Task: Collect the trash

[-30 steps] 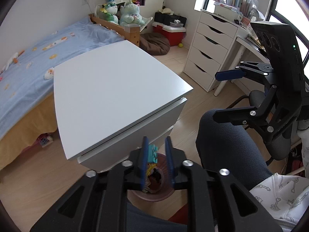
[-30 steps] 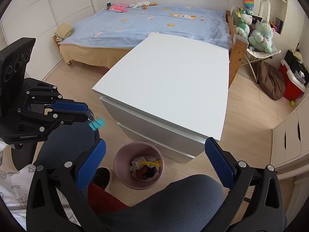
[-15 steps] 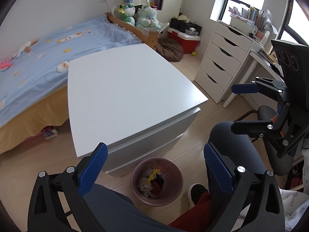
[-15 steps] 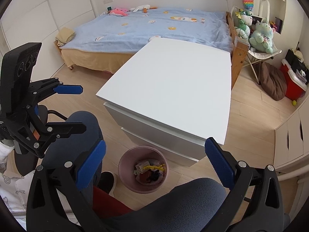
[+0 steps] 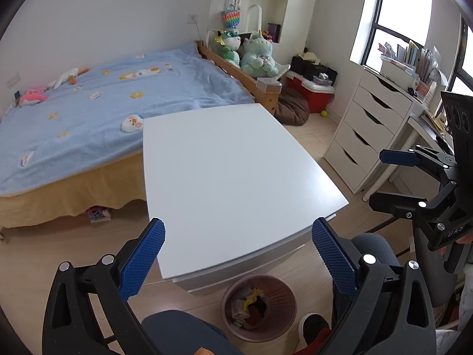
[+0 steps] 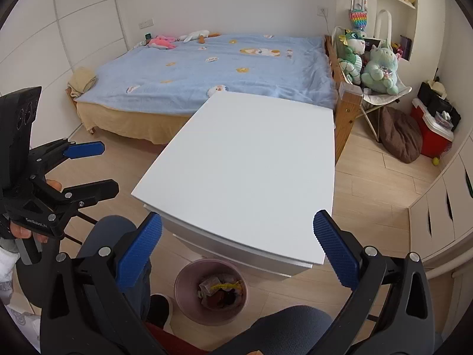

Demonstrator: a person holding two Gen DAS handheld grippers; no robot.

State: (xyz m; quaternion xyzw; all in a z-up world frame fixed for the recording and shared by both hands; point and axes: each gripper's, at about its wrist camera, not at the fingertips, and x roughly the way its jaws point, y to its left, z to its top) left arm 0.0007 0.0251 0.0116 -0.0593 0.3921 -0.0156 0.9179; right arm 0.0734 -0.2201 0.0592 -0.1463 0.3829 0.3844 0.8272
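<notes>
left claw [image 5: 238, 244] wide, trash bin [image 5: 259, 307] below

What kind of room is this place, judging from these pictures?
Most likely a child's bedroom: a bed with a light blue patterned blanket, green plush toys beside it, and a white chest of drawers.

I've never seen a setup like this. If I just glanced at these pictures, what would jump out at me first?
Probably the big white table filling the middle of the room, with nothing lying on its top. Then the two black tools with blue pads at the bottom edge, the left gripper and the right gripper, both wide open and holding nothing. Below them, on the floor at the table's near edge, stands a pinkish trash bin with scraps inside.
</notes>
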